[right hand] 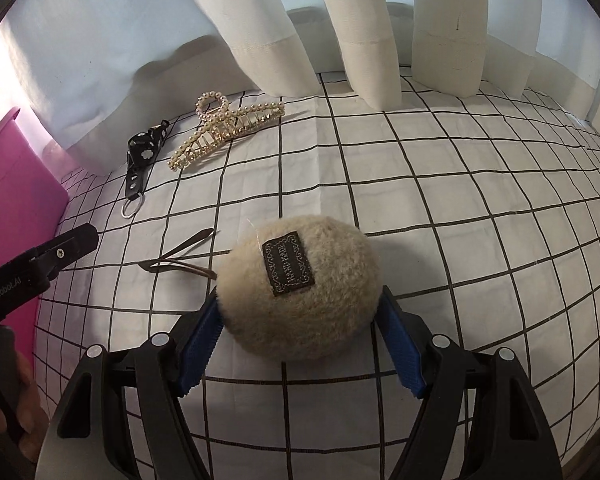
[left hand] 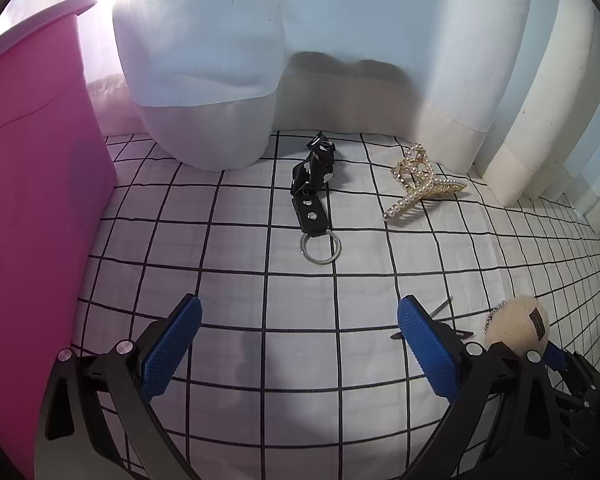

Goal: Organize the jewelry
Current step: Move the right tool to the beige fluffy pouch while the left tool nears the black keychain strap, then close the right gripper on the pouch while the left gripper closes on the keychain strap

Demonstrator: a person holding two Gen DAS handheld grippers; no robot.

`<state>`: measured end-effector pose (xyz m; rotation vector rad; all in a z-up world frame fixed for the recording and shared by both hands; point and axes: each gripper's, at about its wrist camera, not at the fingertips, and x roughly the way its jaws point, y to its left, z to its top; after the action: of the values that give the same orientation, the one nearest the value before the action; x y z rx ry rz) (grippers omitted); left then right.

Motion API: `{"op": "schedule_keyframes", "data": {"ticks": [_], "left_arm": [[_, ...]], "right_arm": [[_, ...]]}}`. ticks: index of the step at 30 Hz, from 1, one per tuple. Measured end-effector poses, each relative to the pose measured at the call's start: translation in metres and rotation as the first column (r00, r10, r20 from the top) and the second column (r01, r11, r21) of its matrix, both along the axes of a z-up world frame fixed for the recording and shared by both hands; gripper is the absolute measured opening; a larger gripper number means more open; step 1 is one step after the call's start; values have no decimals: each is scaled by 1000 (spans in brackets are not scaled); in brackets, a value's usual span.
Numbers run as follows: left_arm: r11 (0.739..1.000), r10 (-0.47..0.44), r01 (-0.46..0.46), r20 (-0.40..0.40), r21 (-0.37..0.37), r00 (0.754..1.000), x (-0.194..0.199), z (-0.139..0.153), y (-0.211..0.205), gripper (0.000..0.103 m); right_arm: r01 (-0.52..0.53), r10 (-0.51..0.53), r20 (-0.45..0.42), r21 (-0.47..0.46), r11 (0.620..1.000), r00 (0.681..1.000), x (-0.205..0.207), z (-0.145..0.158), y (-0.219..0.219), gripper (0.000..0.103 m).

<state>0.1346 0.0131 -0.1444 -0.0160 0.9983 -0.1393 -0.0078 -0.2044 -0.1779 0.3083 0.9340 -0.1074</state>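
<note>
Surface: one white cloth (right hand: 440,208) with a black grid, covering the whole work area; pale curtains (right hand: 268,40) hang down to its far edge.

One pink plastic bin (left hand: 40,184), smooth-walled with handwritten marks, stands at the left edge of the cloth.

Right gripper (right hand: 300,340): jaws spread wide and pinching one beige plush ball (right hand: 300,292), oval and fuzzy, with a dark woven label on top. Both blue ribbed pads (right hand: 202,344) press into its sides. A thin brown cord loop trails from the ball toward the left across the cloth.

Left gripper (left hand: 300,344): jaws spread wide with nothing between them, over bare cloth near the front edge. In the right wrist view its black body enters at the left, held by a hand (right hand: 24,396).

One pearl hair claw (left hand: 422,188), gold-toned with rows of small round beads, lies on its side near the far edge.

One black strap keychain (left hand: 314,196), with white flower print, punched holes and a single metal ring, lies just beside the claw on its left, apart from it.
</note>
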Motion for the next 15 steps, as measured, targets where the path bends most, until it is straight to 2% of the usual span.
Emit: {"op": "schedule_keyframes", "data": {"ticks": [10, 15], "left_arm": [[996, 93, -93, 13, -1, 996, 57, -16, -4, 97], [995, 98, -99, 7, 22, 995, 80, -26, -3, 97]], "right_arm": [[1, -1, 39, -14, 1000, 999, 11, -2, -19, 71], [-8, 10, 46, -31, 999, 999, 17, -4, -20, 71]]}}
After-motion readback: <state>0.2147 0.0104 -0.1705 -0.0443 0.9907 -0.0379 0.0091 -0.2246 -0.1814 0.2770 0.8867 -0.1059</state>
